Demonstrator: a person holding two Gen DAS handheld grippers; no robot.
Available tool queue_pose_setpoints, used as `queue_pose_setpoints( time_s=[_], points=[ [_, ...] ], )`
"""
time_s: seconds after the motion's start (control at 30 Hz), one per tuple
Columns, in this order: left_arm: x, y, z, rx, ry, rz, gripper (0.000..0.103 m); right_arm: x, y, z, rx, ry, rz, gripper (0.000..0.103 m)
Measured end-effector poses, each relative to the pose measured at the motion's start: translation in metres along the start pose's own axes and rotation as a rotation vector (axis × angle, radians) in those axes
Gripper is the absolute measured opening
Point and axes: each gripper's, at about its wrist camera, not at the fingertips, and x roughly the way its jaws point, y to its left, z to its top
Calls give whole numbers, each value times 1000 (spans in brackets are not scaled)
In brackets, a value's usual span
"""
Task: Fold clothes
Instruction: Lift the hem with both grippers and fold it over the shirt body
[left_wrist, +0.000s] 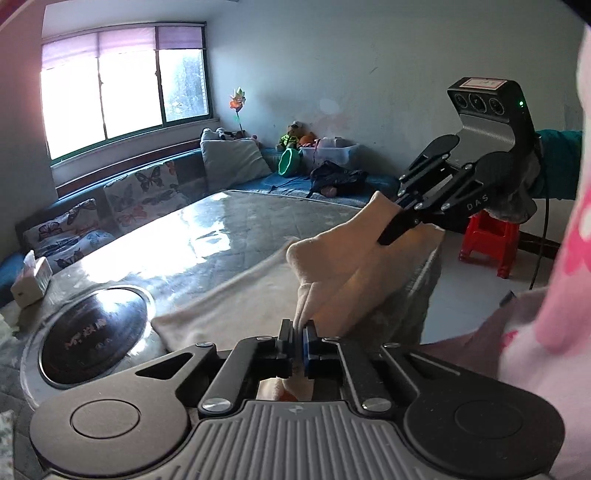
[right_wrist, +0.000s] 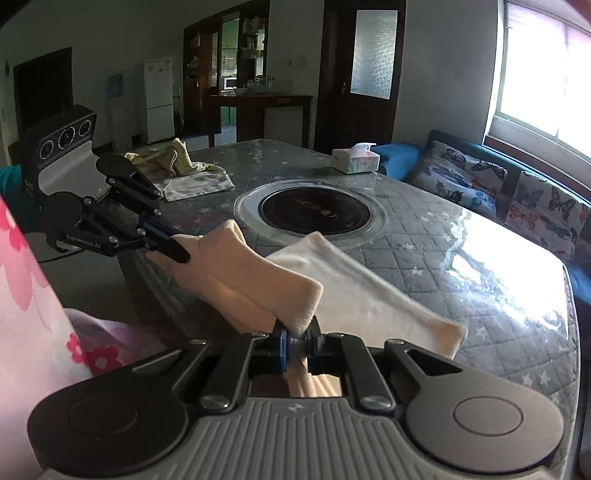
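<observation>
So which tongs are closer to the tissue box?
Left. The left tongs hold the cream cloth on the side towards the tissue box; the right tongs grip its other end, farther away.

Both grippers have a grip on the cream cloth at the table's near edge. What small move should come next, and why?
Probably carry both held corners forward over the table to fold it. The left gripper and right gripper are each shut on the cream cloth, whose far part lies flat on the table.
</observation>
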Motion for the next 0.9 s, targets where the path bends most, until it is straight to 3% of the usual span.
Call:
queue_pose_setpoints(
  time_s=[0.4, 0.67, 0.73, 0.8, 0.9],
  points=[
    [95, 101, 27, -72, 69, 68, 6, 85, -82, 47, 24, 35, -35, 8],
    [166, 127, 7, -146, 159, 155, 6, 168, -124, 22, 130, 105, -97, 10],
    [169, 127, 5, -155, 155, 169, 6, 178, -127, 14, 164, 98, -106, 20],
    [170, 126, 5, -155, 147, 183, 8, 179, -130, 9, 197, 88, -112, 21],
    [175, 128, 9, -148, 152, 200, 9, 168, -133, 5, 223, 67, -131, 39]
  ],
)
